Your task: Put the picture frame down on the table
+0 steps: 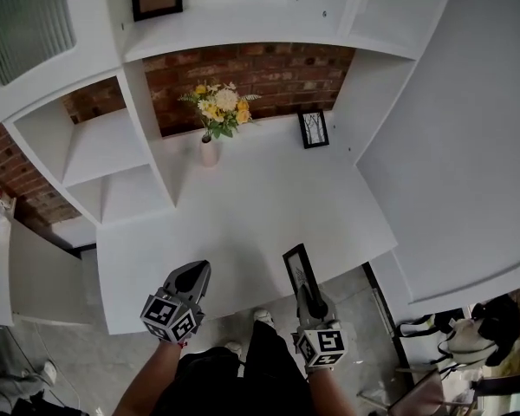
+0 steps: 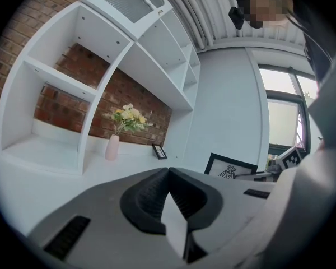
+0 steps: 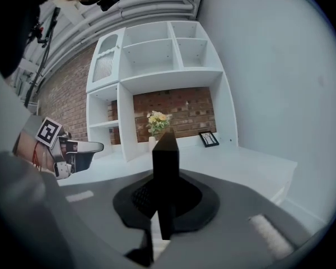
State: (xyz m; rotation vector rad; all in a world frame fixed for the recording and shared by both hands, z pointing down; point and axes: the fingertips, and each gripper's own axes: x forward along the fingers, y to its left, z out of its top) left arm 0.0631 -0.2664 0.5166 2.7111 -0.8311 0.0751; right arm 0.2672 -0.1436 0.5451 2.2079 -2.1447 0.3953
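Black picture frame (image 1: 296, 269) is held on edge, thin side toward right claw's camera, over near edge of white table (image 1: 269, 198) and not yet resting on it. Right claw (image 1: 305, 295) is pinching frame's lower edge, pads tight on it.

Step in hand, as I judge it:
- carry frame over bare table, well short of vase (image 1: 209, 152) and small frame (image 1: 313, 129) at back
- lower till bottom edge touches, tip flat, release only then

Left claw (image 1: 197, 277) — pressed together, empty, near frame.
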